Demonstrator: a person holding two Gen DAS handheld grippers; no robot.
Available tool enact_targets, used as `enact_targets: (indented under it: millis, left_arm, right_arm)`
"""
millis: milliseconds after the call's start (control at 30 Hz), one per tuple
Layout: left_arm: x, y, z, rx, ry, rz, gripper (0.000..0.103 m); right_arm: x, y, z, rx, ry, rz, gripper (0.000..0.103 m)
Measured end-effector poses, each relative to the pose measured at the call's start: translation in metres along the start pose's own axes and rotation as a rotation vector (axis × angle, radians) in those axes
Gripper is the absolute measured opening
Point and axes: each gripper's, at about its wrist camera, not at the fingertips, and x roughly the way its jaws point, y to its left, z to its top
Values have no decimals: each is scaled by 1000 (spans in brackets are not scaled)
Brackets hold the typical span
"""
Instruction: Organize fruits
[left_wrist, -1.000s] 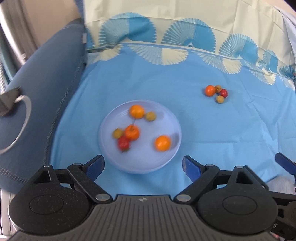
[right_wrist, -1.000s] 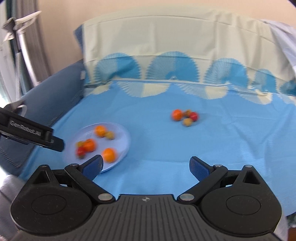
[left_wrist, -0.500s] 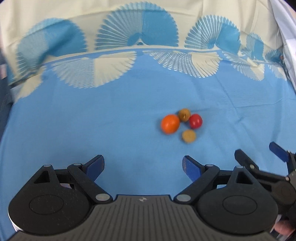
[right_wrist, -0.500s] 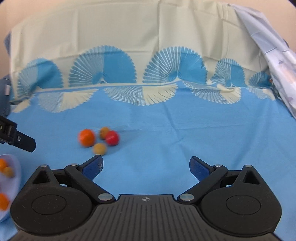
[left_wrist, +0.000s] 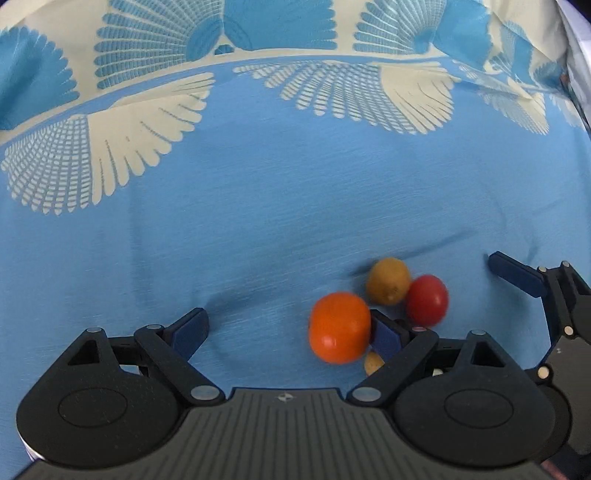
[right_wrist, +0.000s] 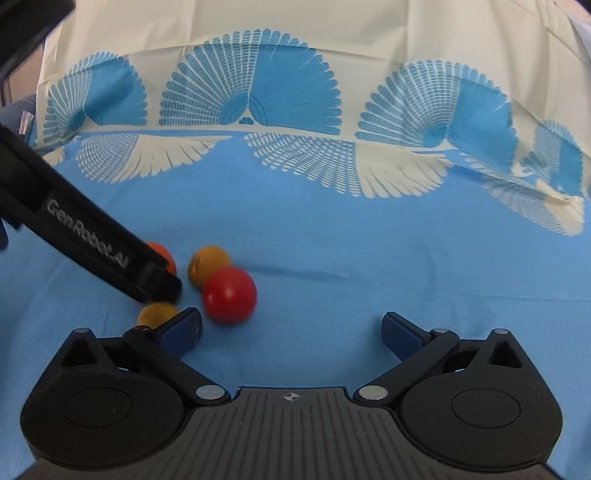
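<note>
Surface: blue cloth (left_wrist: 258, 206) with cream fan print, draped up at the back; slight creases near the fruit. My left gripper (left_wrist: 291, 328) has its fingers spread, nothing pinched; orange fruit (left_wrist: 339, 326) just inside its right finger (left_wrist: 386, 338). My right gripper (right_wrist: 291, 328) also has fingers spread, empty; red fruit (right_wrist: 229, 295) lies ahead near its left finger (right_wrist: 183, 328); two yellow-brown fruits (right_wrist: 207, 267) beside these.

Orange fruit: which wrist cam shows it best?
Left wrist. The orange fruit shows almost whole there, against the left gripper's right finger. In the right wrist view that finger hides most of it, leaving a sliver.
</note>
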Motion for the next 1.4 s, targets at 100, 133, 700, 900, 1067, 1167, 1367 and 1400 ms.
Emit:
enact_targets:
  millis: [100,133,700,900,1067,1167,1367,1400]
  left_arm:
    - [0,-3,0,31,-17,12,94]
    - [1,-2,0,34,-16,12,94]
    - [-60,-11,-27,27,-47,13,40]
    - [-127,-18,-62,15,-93,25,40]
    - [-184,-20,-101,-22,-96,23,40]
    - [-214,-20,-127,-26,-97,39,40]
    - [-268,-8,-186,-57,-91,64,40]
    - [-277,-6,-196,-66,-92,65,40]
  right_arm:
    - [7,-3,5,34,-6,3,102]
    - [6,-2,4,34,-9,1,102]
    - [-18,-27,3,127,-61,-24,30]
    - [-74,-31,5,143,-96,-63,31]
    - [-144,-8,-6,177,-98,6,31]
    - [-182,4,-10,240,-72,77,31]
    - [-237,35,-21,257,-6,154,31]
    - [-245,40,-23,261,7,168,31]
